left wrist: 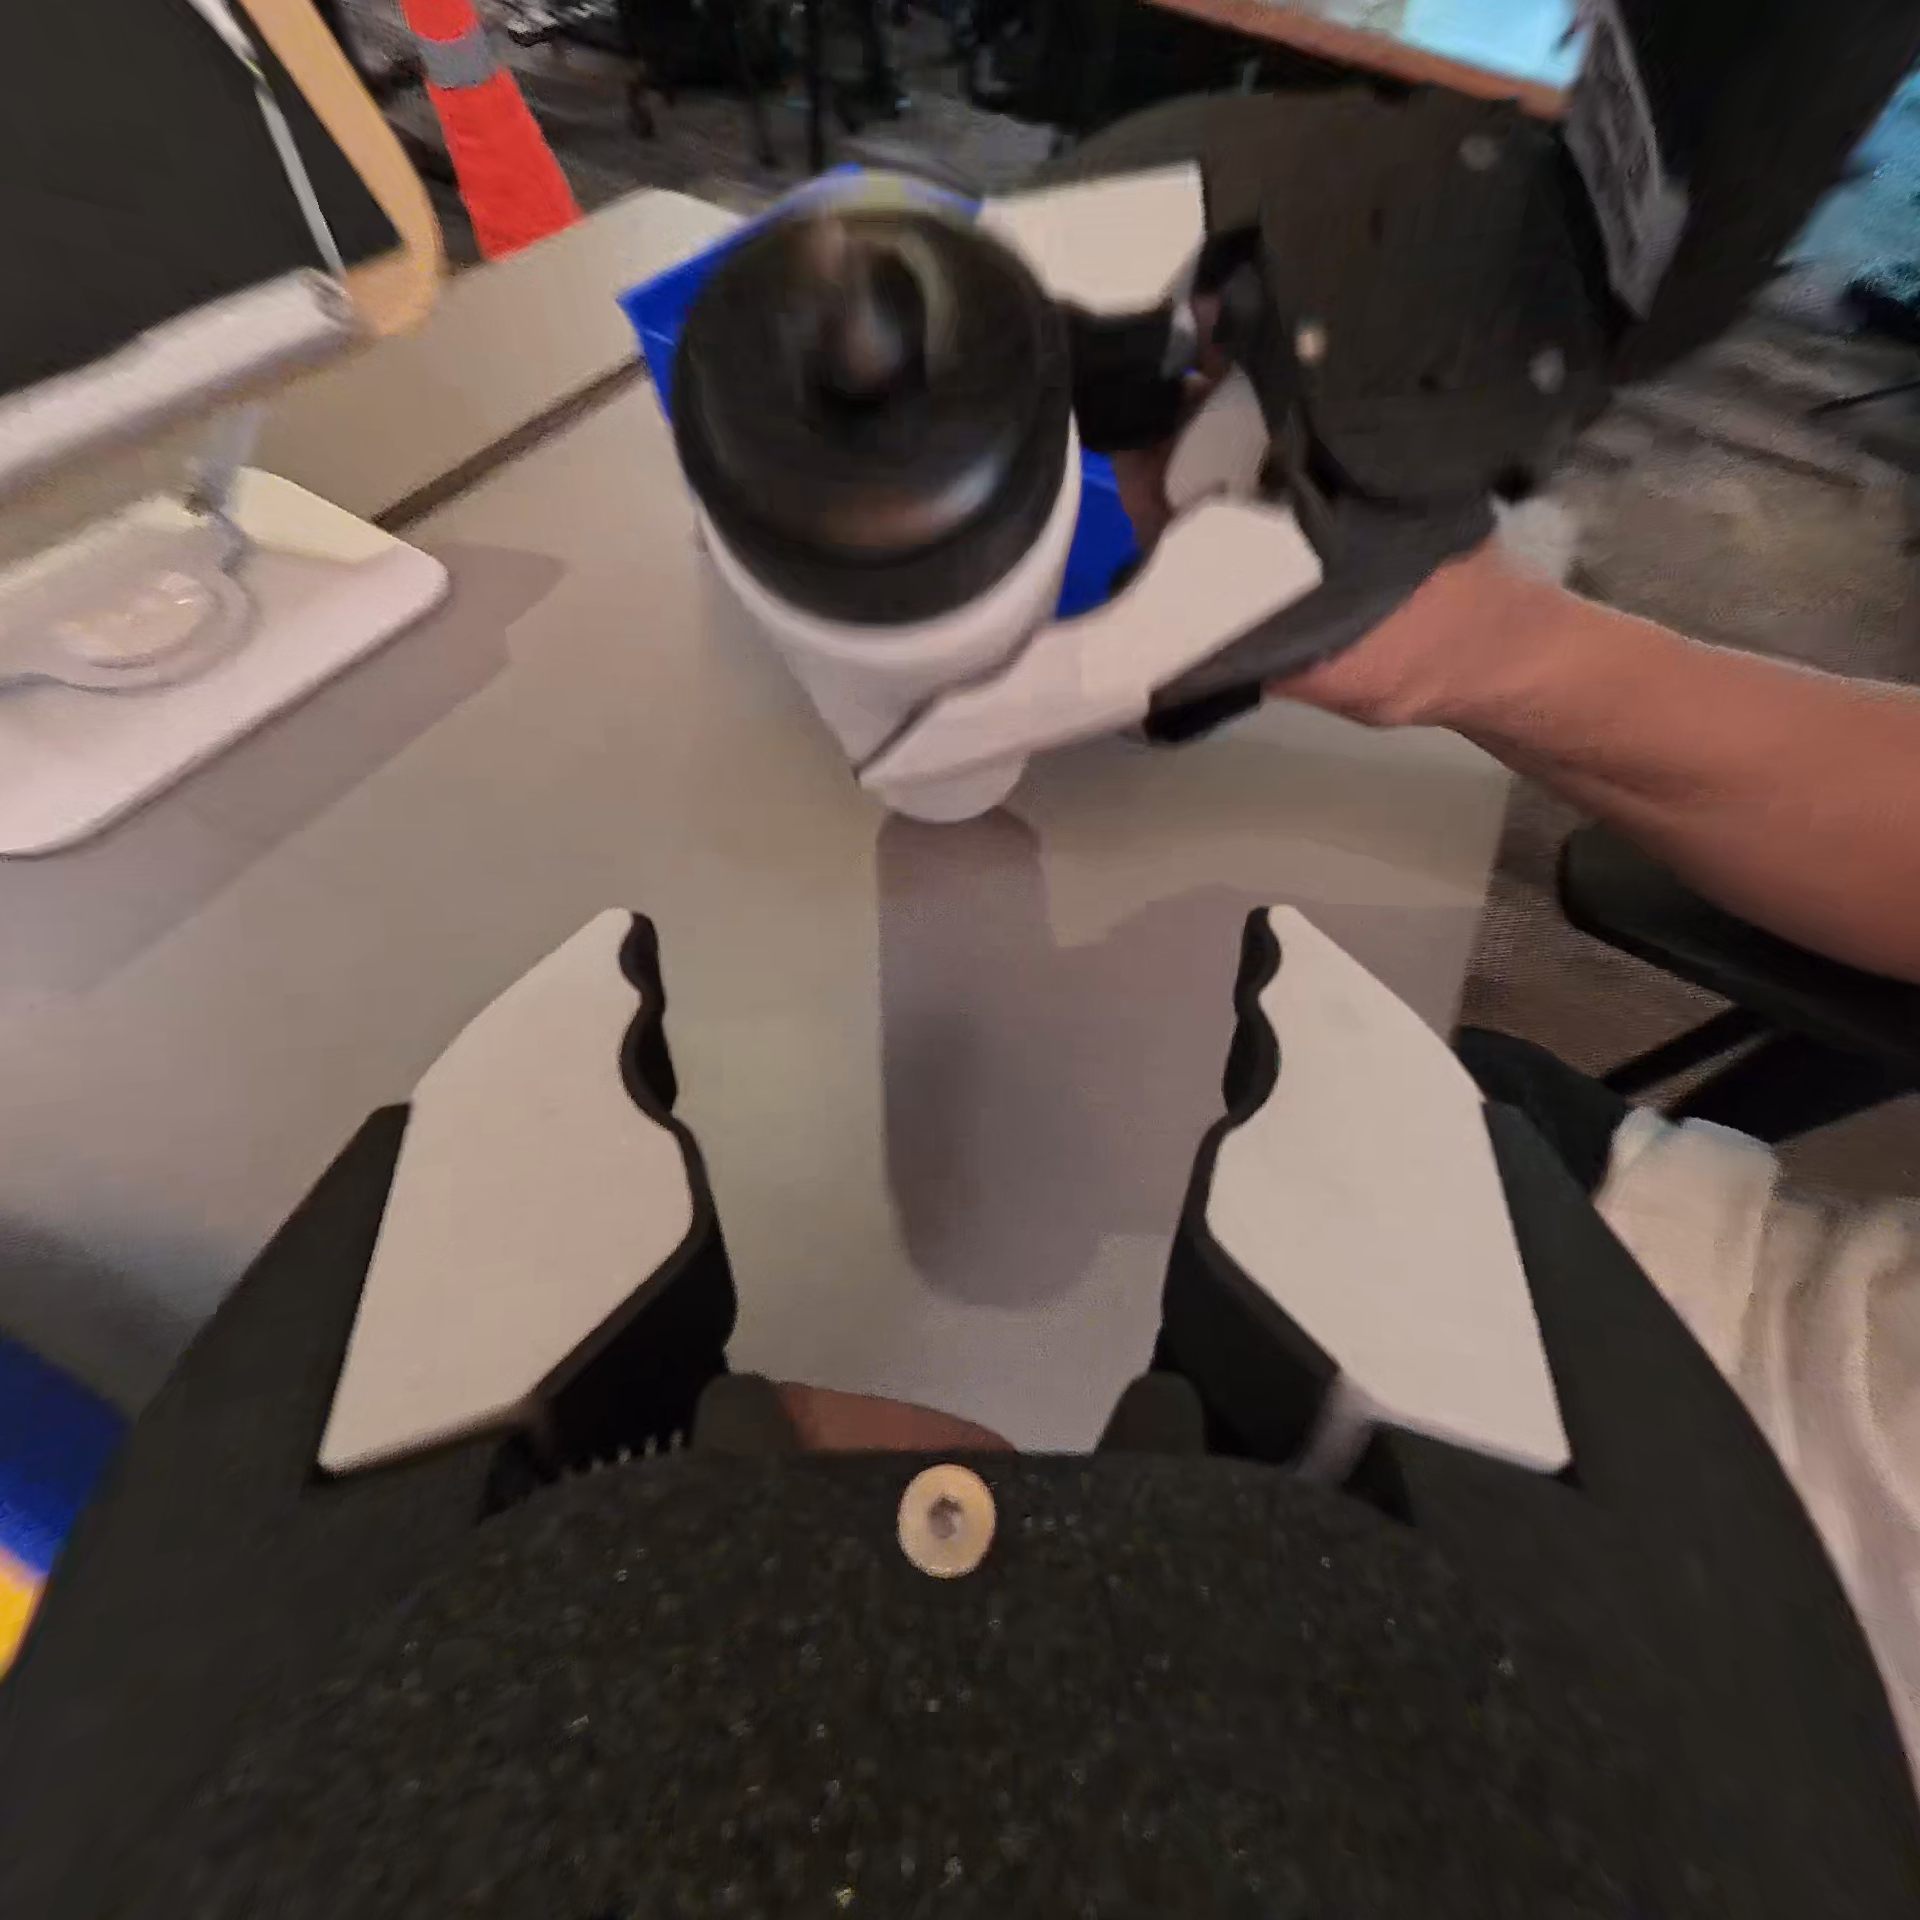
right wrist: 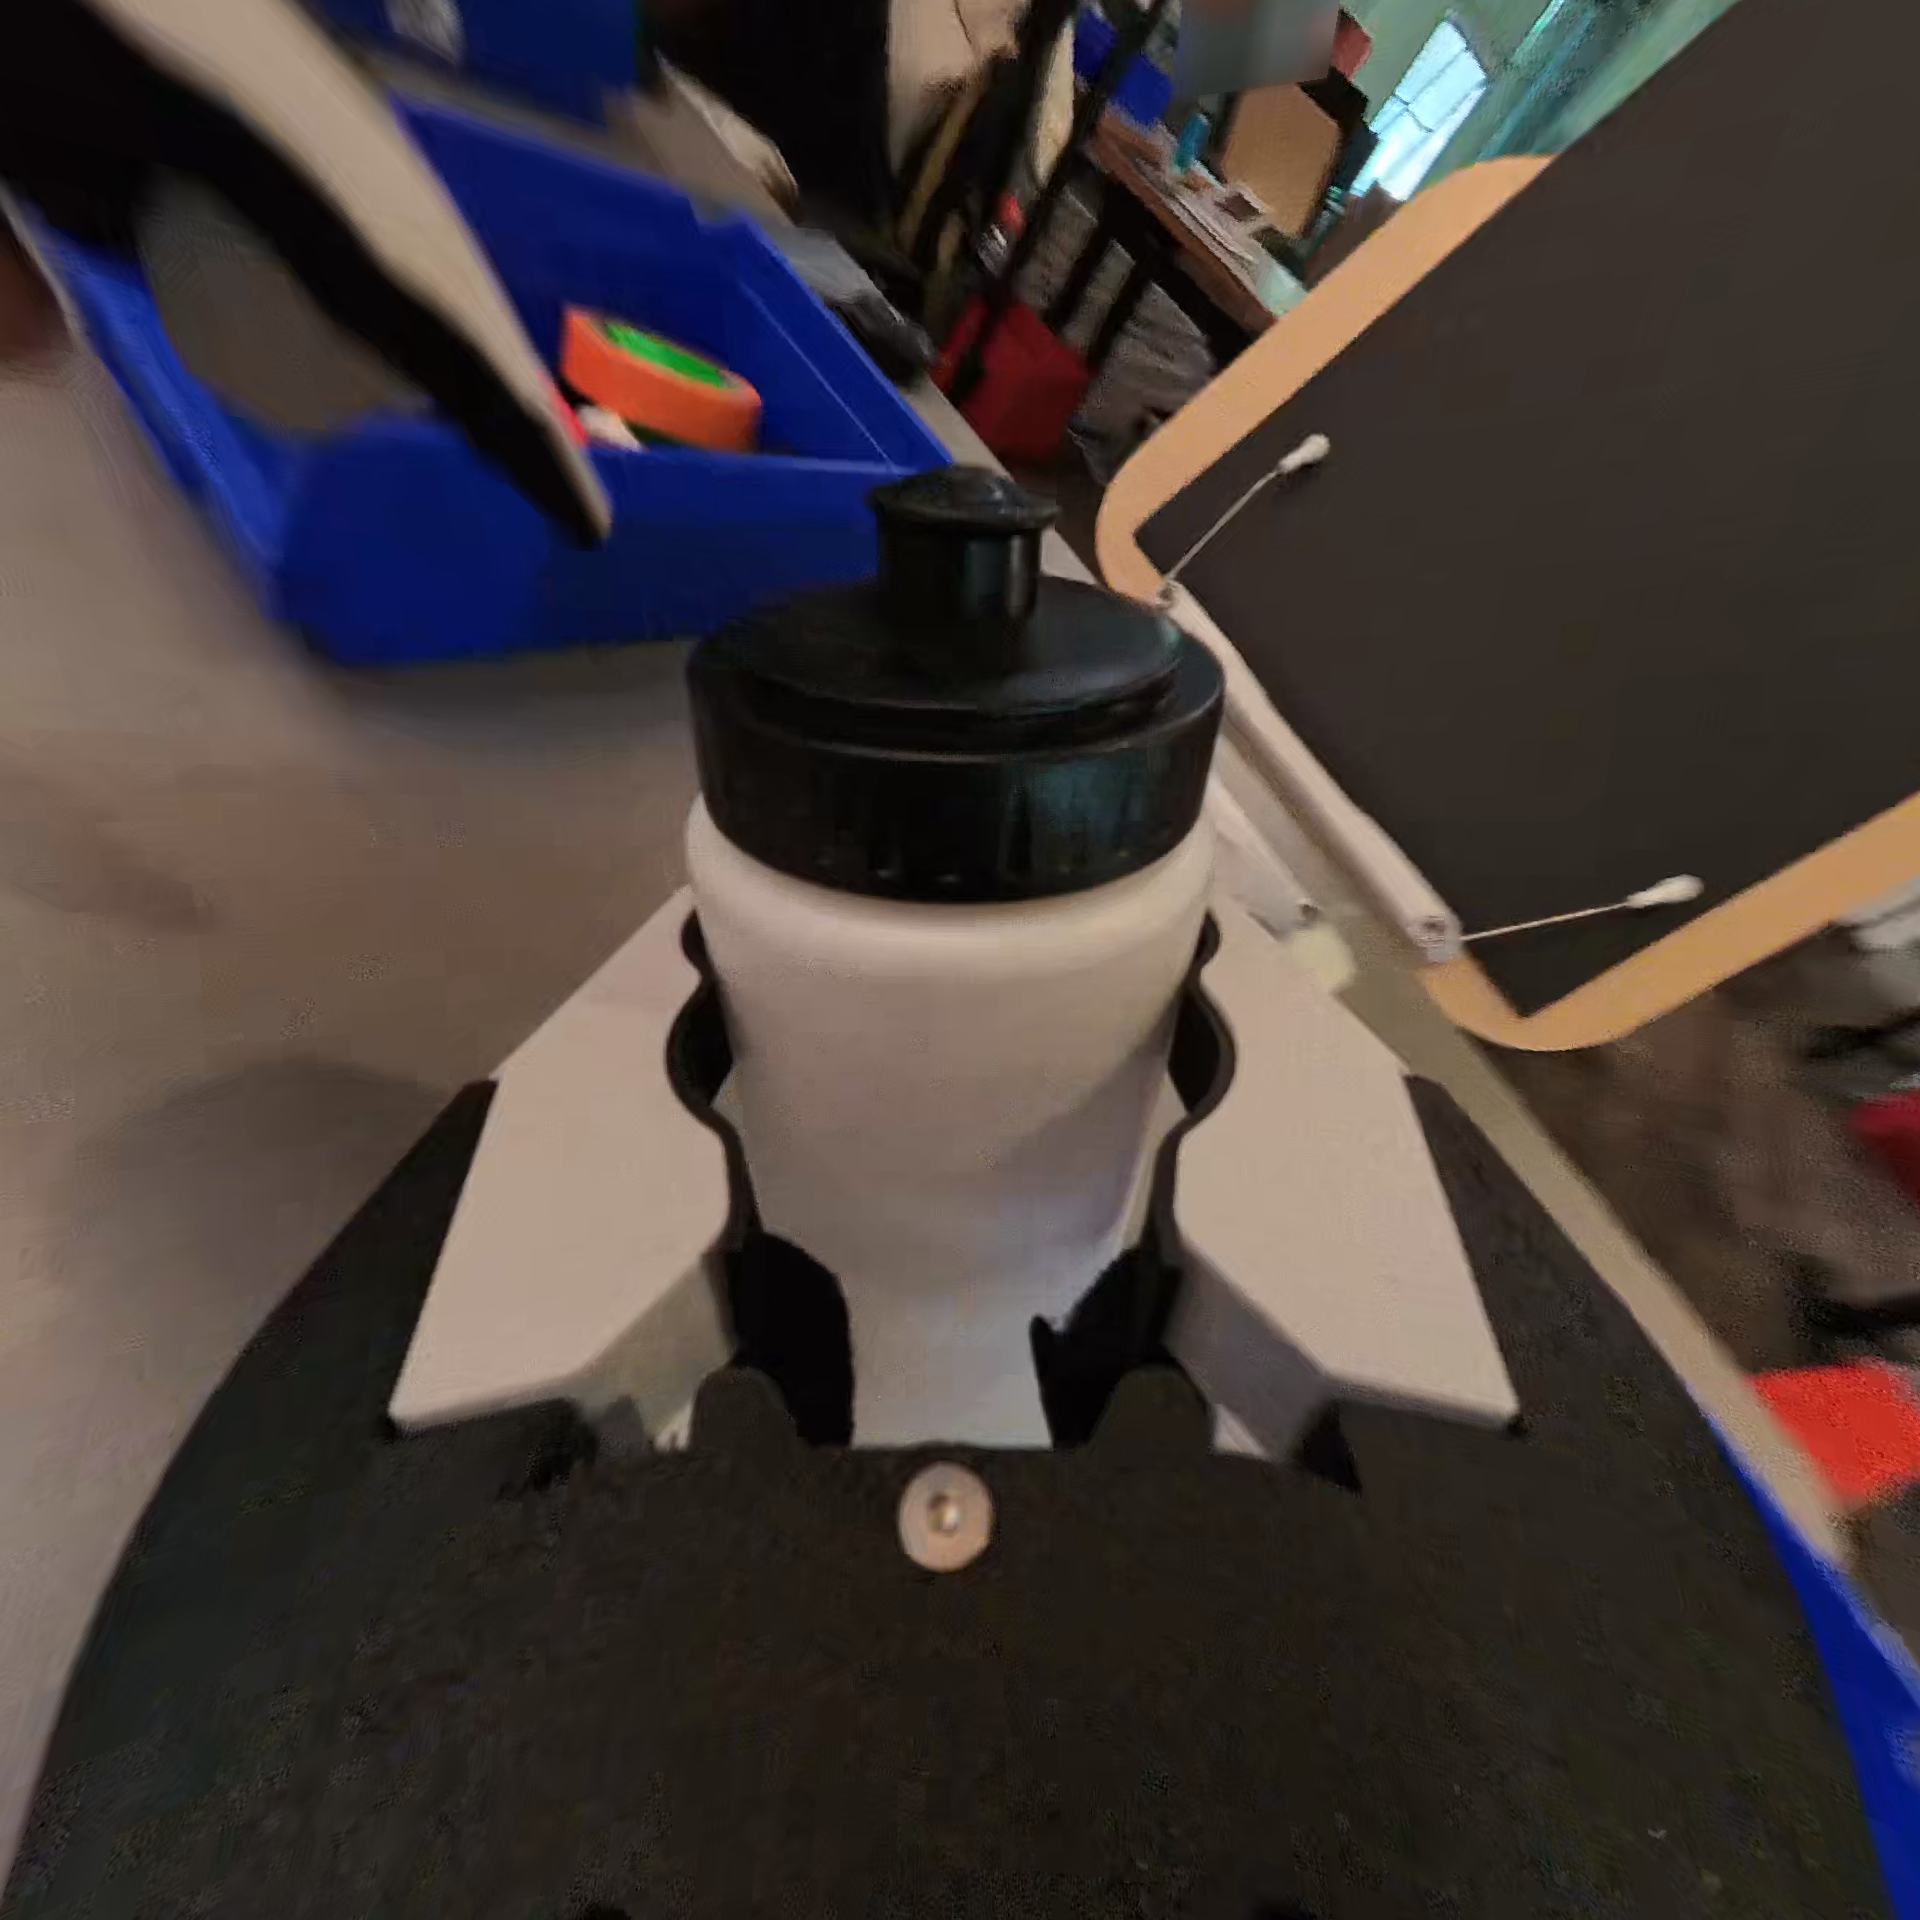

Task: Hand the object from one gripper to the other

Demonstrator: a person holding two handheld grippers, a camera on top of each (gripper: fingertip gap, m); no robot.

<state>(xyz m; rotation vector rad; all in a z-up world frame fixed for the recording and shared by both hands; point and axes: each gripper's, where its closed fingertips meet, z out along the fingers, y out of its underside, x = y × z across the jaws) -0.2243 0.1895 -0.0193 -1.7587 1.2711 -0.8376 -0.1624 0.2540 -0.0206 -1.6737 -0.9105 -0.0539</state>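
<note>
a grey table (left wrist: 644, 790) is seen under both grippers. on its left part, in the left wrist view, a white stand (left wrist: 208, 665) with a clear round dish on it is placed. a blue bin (right wrist: 436, 561) is set on the table beyond the bottle; a roll of orange tape (right wrist: 665, 384) with a green core is lodged inside it. a dark panel with a tan rim (right wrist: 1558, 540) is seen at the table's right edge in the right wrist view, and an orange cone (left wrist: 499, 145) is seen behind the table in the left wrist view. nothing is placed between the left gripper and the bottle.

the bottle (right wrist: 956, 1049) is white and round-bodied, narrowed at the waist, and is closed with a wide black screw cap topped by a black pull spout. it is held clear of the table, tilted with the cap towards the left gripper, and its shadow is cast on the table surface.

the right gripper (right wrist: 951, 1081) is closed around the bottle's waist; both white fingers (right wrist: 1320, 1226) are pressed against its sides. the hand (left wrist: 1455, 644) gripping it is seen in the left wrist view.

the left gripper (left wrist: 951, 997) is spread wide with nothing between its fingers (left wrist: 540, 1174); it is kept apart from the bottle, on the near side
</note>
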